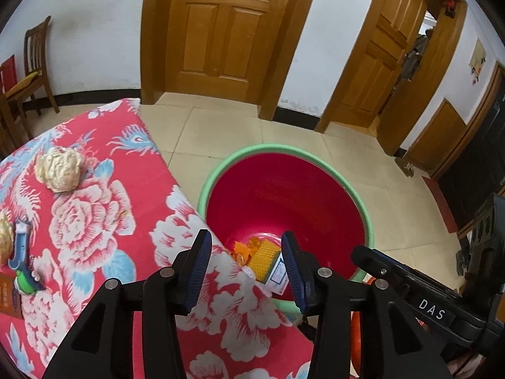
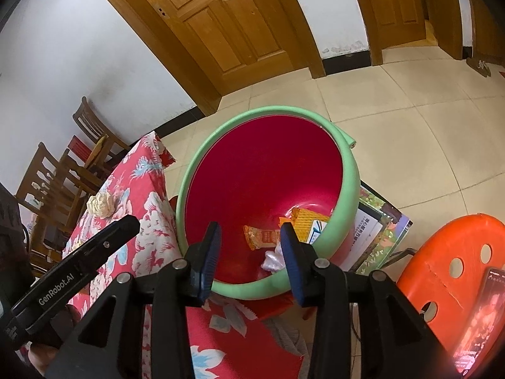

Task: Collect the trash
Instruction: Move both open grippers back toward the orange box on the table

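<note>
Trash lies at the bottom of the bin (image 2: 268, 170): an orange wrapper (image 2: 262, 237), a yellow packet (image 2: 307, 221) partly hidden by the bin's near rim, and a pale scrap (image 2: 273, 260) hard to make out. Left of the bin, on the flowered cloth (image 1: 94, 221), sits a crumpled ball (image 1: 58, 169); more items there are cut off at the edge. Left gripper (image 1: 246, 268) and right gripper (image 2: 251, 259) hang over the bin's near rim, jaws apart, nothing between them
</note>
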{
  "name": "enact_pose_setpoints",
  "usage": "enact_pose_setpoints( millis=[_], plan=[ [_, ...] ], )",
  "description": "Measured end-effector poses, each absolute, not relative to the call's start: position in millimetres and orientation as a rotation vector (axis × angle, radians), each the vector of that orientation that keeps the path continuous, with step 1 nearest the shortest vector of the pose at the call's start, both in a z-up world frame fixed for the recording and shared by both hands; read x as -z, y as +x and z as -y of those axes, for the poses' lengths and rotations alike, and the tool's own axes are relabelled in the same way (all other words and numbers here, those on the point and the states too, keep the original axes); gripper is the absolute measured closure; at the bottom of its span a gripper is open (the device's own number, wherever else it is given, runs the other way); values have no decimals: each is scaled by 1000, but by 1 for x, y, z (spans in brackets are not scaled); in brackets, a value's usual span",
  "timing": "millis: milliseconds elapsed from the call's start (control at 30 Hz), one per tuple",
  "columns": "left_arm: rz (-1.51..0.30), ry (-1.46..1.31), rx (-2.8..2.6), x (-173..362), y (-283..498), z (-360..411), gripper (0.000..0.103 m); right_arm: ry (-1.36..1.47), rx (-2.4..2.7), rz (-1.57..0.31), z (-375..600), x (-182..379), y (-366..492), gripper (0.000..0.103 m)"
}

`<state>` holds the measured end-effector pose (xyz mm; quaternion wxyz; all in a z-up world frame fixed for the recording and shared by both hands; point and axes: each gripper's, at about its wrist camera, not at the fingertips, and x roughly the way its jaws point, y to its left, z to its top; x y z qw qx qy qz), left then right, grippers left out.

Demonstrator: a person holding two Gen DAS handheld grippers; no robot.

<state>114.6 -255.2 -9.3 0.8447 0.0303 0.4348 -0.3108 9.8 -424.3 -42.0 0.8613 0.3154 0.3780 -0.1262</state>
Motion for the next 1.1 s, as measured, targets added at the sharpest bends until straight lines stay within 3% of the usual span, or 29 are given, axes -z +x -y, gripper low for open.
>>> enact_pose_setpoints(
  millis=[1100],
  plan=[
    [-821, -89, 359, -21, 114, 99, 56, 548, 120, -780, 340, 8, 26, 55]
  ],
)
